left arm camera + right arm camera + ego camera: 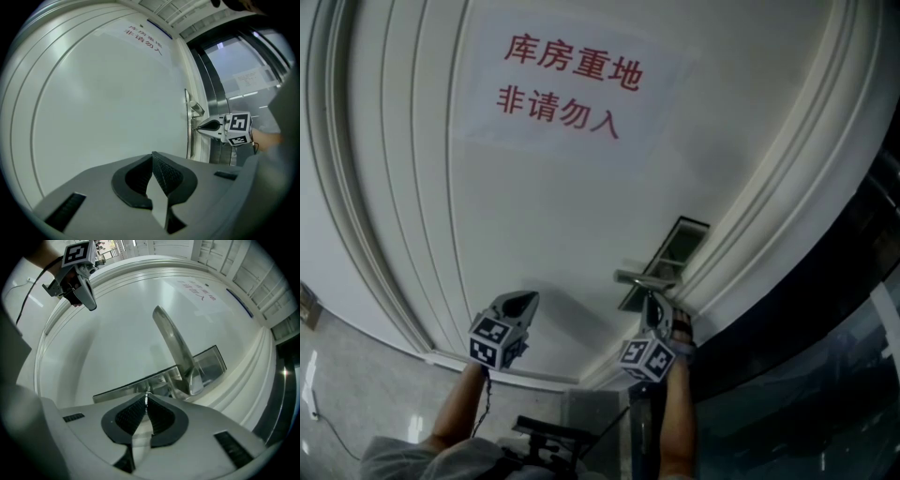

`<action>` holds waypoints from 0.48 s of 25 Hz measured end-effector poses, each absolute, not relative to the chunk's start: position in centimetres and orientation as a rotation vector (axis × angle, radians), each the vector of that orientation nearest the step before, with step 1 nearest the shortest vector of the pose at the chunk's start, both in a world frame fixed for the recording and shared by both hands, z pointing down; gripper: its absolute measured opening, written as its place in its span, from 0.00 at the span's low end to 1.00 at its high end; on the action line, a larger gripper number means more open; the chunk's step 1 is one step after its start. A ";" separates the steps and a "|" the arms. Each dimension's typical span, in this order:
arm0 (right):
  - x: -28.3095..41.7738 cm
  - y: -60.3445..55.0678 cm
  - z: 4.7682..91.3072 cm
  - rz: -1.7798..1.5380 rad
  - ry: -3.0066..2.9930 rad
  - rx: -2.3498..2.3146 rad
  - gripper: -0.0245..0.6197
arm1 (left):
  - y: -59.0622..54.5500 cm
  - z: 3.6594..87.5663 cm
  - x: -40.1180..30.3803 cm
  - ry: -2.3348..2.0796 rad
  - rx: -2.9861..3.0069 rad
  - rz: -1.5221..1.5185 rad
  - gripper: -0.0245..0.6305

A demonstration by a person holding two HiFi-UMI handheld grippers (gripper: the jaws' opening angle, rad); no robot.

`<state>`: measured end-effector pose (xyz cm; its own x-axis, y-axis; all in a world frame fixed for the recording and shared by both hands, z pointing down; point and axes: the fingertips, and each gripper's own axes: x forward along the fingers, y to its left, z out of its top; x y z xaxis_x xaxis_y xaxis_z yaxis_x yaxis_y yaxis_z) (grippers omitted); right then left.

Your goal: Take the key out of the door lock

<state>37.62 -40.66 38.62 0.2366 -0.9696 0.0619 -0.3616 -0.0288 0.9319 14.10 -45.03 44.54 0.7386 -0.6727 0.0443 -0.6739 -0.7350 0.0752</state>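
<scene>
In the head view the white door [581,216] fills the picture, and a paper sign [567,80] with red characters is on it. The lock plate [680,244] sits near the right edge of the door, with the handle [642,278] across its lower part. The right gripper [654,305] has its nose against the plate, just under the handle. The left gripper [525,302] hangs in front of the bare panel, well apart from the lock. The key cannot be seen here, because the nose of the right gripper covers that place.

In the left gripper view, this gripper's jaws are together and nothing is between them. Far to the side, at the door edge, the right gripper points its nose straight at the plate, about square to the door surface.

In the right gripper view the pads are pressed on a thin bright metal piece at the very tips. This is most likely the head of the key [146,394], which stands out of the plate beside the root of the handle. The key lies directly ahead of this gripper, and its long axis seems to run in line with the jaws, into the door. The coming move is therefore probably a straight pull backward along that same line. A sideways or tilted pull could jam the blade in the lock. The right hand is clearly the nearer one, and the left has no part in this.
</scene>
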 end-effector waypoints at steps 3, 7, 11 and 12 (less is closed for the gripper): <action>37.6 -40.7 38.6 -0.822 -1.266 1.551 0.08 | -45.0 44.5 14.0 -1.109 2.848 0.017 0.05; 37.7 -40.7 38.7 -0.831 -1.247 1.528 0.08 | -44.9 44.2 14.0 -1.111 2.853 0.009 0.05; 37.6 -40.7 38.8 -0.845 -1.226 1.502 0.07 | -44.8 43.9 13.9 -1.114 2.857 0.010 0.05; 37.6 -40.7 38.8 -0.854 -1.214 1.491 0.07 | -44.7 43.9 14.0 -1.114 2.857 0.009 0.05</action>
